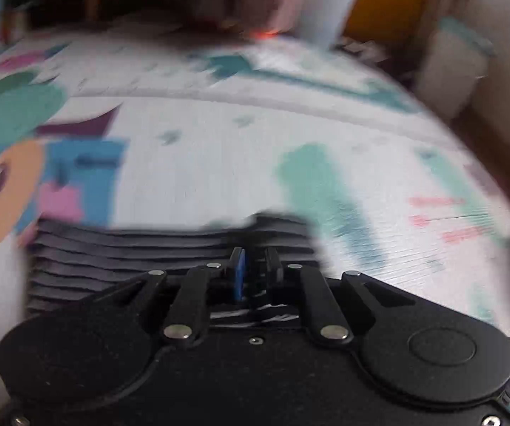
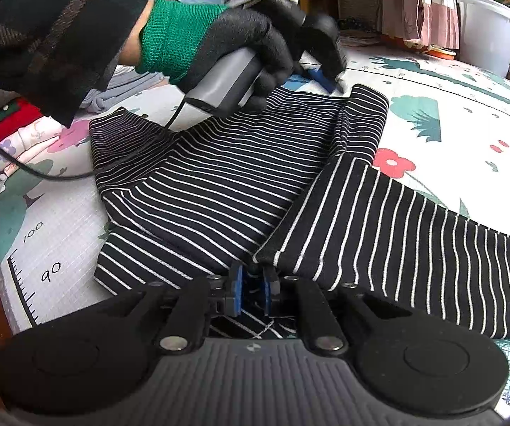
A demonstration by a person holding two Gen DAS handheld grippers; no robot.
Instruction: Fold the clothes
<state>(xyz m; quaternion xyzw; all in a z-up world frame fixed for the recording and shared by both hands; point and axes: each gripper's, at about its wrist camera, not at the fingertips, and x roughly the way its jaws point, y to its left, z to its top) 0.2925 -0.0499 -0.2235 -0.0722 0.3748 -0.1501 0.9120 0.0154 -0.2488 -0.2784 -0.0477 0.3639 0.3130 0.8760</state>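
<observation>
Right gripper (image 2: 253,289) pinching striped shirt (image 2: 212,184), play mat (image 2: 468,113)

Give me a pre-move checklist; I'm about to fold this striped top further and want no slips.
1. Right gripper shut on the top: ok, fabric pinched at the near edge.
2. Left gripper shut on the top's far edge: ok, though that view is blurred.
3. Sleeve tucked in: not ok, it trails off to the right.
4. Mat past the top bare: ok.
5. Cable off the top: ok; it lies on the mat at left.
</observation>
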